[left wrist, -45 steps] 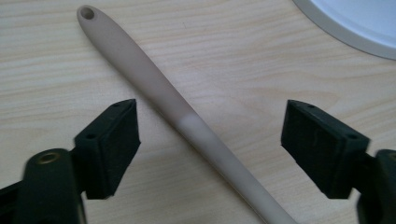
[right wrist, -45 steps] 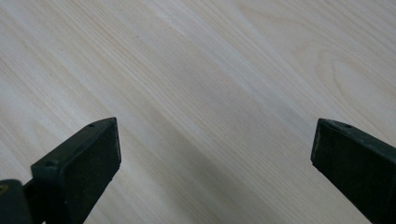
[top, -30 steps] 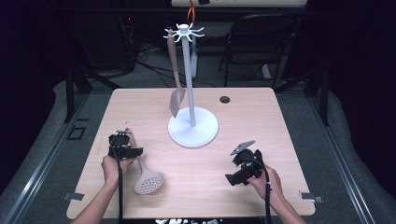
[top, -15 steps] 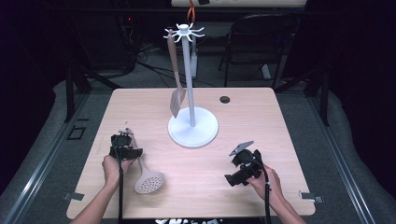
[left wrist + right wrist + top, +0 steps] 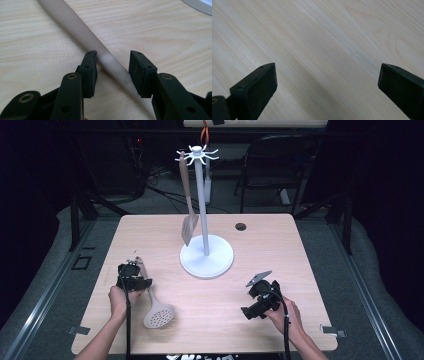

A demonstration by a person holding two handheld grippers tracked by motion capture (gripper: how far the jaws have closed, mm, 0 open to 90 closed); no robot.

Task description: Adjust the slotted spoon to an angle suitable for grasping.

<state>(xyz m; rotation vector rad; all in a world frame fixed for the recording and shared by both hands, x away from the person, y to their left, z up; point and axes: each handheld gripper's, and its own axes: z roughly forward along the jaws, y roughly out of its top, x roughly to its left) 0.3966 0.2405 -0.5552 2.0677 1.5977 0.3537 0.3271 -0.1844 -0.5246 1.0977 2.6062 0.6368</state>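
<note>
from the high view, the tall white utensil stand with a round base and hook crown sits mid-table, and one beige slotted spatula already hangs from a hook at about ten o'clock of the pole, so that piece looks done. the pale beige perforated skimmer spoon lies flat on the light wooden table at seven o'clock of the stand, its round head toward the person, its handle running up under the left gripper. the right gripper rests at five o'clock of the stand, well apart from everything. over to the left gripper view: the skimmer's handle passes diagonally between the two black jaws, which have just been closing in; the right pad looks to be touching the handle, the left pad stands just off it with a sliver of wood showing, so it's not yet a real clamp. right gripper view: jaws spread wide over bare wood, nothing between them, fully released. by my reading the pickup is right at the pinch; lifting the skimmer and hooking it on the stand are all still to come.
</note>
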